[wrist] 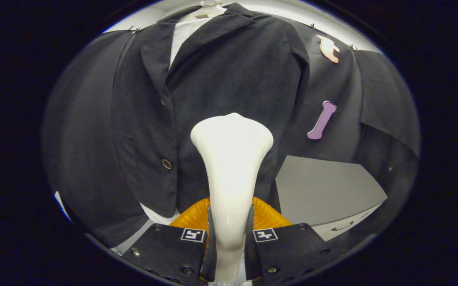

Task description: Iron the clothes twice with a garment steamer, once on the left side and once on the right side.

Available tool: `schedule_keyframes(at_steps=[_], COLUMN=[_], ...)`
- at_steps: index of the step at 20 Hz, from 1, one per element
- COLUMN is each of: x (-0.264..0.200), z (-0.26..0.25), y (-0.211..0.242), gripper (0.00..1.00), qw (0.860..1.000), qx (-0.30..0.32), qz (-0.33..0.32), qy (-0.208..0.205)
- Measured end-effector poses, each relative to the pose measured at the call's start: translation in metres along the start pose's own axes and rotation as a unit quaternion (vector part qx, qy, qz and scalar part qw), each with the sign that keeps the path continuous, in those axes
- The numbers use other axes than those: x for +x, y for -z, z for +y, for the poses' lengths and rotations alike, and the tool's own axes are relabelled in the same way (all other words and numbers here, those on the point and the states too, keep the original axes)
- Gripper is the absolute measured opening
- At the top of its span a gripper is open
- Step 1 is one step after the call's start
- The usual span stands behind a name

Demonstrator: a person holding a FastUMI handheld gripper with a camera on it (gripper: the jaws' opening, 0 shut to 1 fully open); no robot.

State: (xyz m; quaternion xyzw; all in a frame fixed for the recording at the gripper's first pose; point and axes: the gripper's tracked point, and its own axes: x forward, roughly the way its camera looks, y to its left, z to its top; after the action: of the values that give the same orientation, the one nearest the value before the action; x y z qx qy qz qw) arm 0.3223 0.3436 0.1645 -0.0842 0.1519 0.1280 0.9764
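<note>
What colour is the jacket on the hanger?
Dark navy, almost black; the gripper view shows the jacket best.

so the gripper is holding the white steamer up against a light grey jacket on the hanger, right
Not quite: the jacket is dark, near black, not light grey. The gripper view shows the gripper shut on the white steamer, its head raised against the jacket on the hanger.

Steamer [231, 159] between jaws, before hanging jacket [221, 79] (cabinet [324, 190] right).

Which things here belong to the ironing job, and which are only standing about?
Job: garment steamer, gripped between the fingers; dark jacket on its hanger.
Not the job: grey cabinet beside the jacket, beyond the fingers.
</note>
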Motion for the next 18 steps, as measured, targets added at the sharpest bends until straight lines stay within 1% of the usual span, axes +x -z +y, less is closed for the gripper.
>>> schedule_keyframes(at_steps=[4, 10, 18], x=[0.003, 0.01, 0.034], z=[-0.001, 0.01, 0.016], y=[0.021, 0.048, 0.106], gripper=[0.31, 0.31, 0.31], qw=[1.0, 0.999, 0.998], qx=[-0.005, -0.029, -0.032], qz=[0.007, 0.012, 0.053], qy=[0.006, 0.013, 0.012])
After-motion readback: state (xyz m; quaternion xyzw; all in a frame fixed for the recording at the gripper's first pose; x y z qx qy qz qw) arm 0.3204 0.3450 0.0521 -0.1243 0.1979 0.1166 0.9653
